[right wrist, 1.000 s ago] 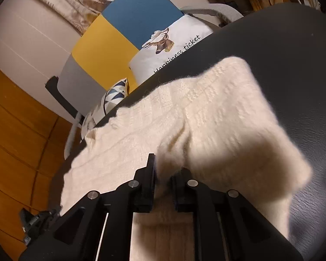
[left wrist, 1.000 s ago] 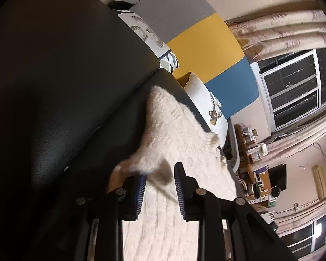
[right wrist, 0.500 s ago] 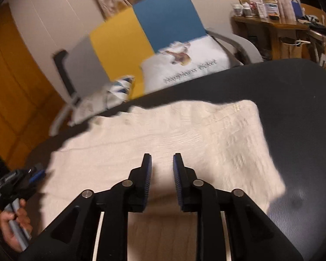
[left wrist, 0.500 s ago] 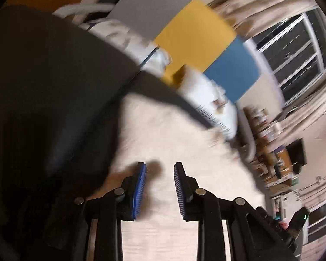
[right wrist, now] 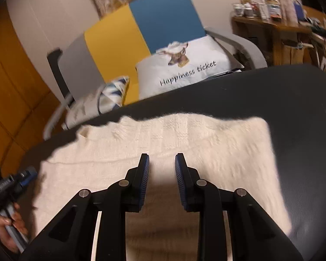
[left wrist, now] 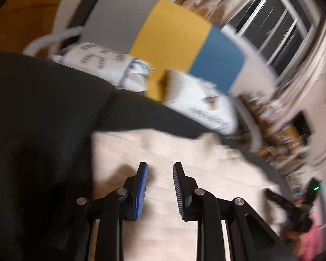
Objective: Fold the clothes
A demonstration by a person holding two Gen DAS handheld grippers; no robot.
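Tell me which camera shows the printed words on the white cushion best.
Right wrist view: the white cushion faces the lens and its print reads "Happiness ticket". In the left wrist view the same cushion is motion-blurred, its lettering an unreadable dark smear.

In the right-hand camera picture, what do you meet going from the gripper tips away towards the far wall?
Right gripper → cream sweater → black surface → "Happiness ticket" cushion → blue chair back.
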